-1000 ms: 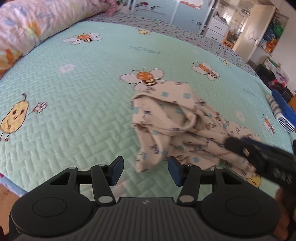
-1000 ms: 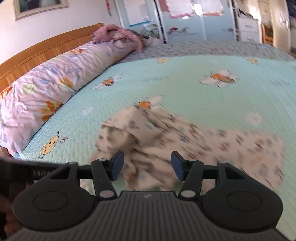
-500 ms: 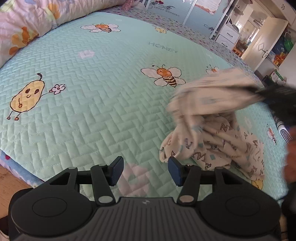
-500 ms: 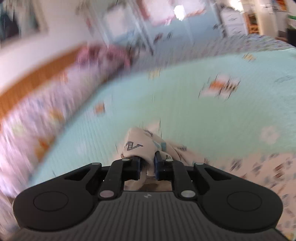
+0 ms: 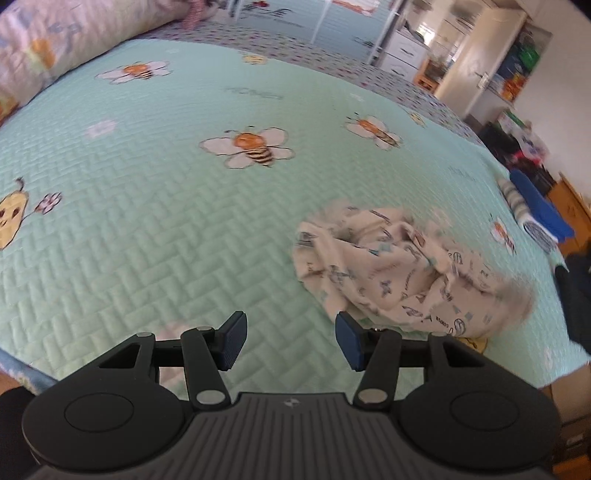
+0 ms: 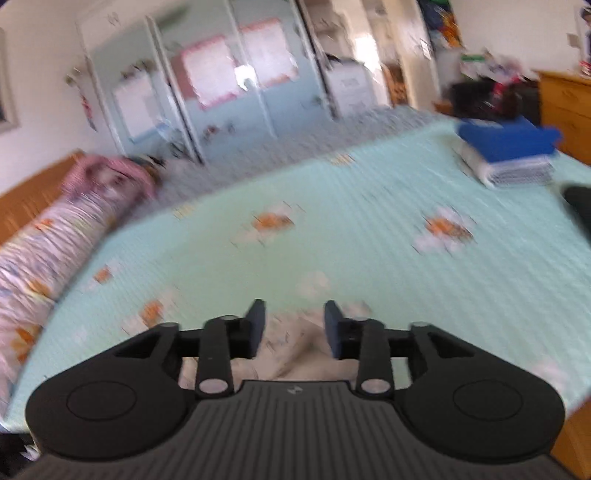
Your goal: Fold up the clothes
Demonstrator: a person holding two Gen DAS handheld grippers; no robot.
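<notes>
The cream printed garment (image 5: 402,269), pinched and lifted half a second ago, is released by the opening right gripper (image 6: 294,325) and lies bunched on the bedspread (image 5: 166,229).

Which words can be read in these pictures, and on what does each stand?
"HONEY", faint: on the bedspread.
Letters printed on the garment: too small to read.
Script on the wardrobe door: too blurred.
Right wrist view: nothing readable.

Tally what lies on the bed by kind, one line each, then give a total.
Crumpled printed garment: 1
Folded clothes in the stack at the far corner: at least 2, a blue piece on a striped one
Long floral pillow: 1
Pink bundle by the headboard: 1
Total: at least 5
</notes>
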